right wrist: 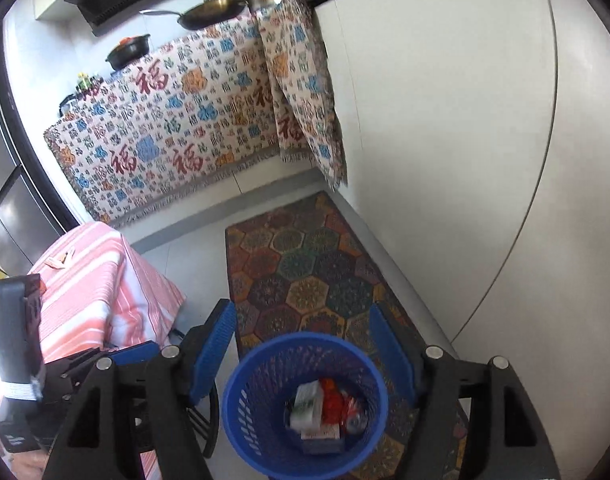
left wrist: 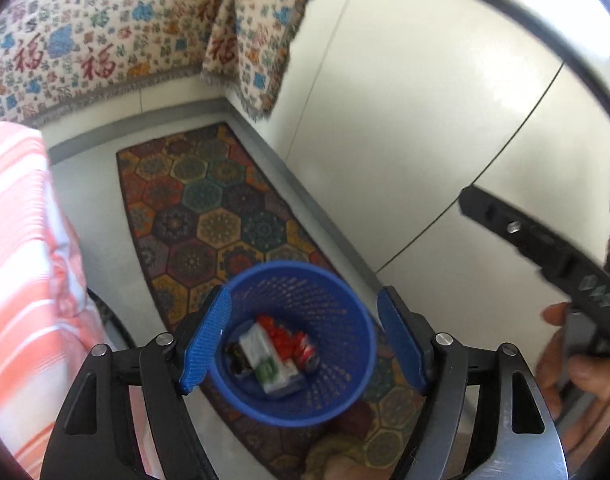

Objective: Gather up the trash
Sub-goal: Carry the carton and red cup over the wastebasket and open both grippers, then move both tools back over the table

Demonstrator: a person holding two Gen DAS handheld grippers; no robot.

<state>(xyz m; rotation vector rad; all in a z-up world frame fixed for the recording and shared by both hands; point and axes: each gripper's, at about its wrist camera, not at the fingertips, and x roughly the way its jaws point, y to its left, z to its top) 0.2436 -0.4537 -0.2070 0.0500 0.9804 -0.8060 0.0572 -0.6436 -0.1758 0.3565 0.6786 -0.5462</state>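
Below my open left claw (left wrist: 301, 344) the bin (left wrist: 345, 392) mouth gapes, trash (left wrist: 279, 354) only at its bottom. Left of it the striped cloth (left wrist: 21, 264) crowds close; right, my other claw (left wrist: 545, 248) and the wall (left wrist: 425, 120) hem me in. Ahead, the rug (left wrist: 209, 216) lies bare.

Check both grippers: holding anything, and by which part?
Nothing held. Left gripper and right gripper both stand open, empty, above the blue perforated plastic waste basket.

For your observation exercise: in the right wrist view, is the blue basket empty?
No. The blue basket holds trash: a white-and-green carton, red wrappers and a can lie at its bottom.
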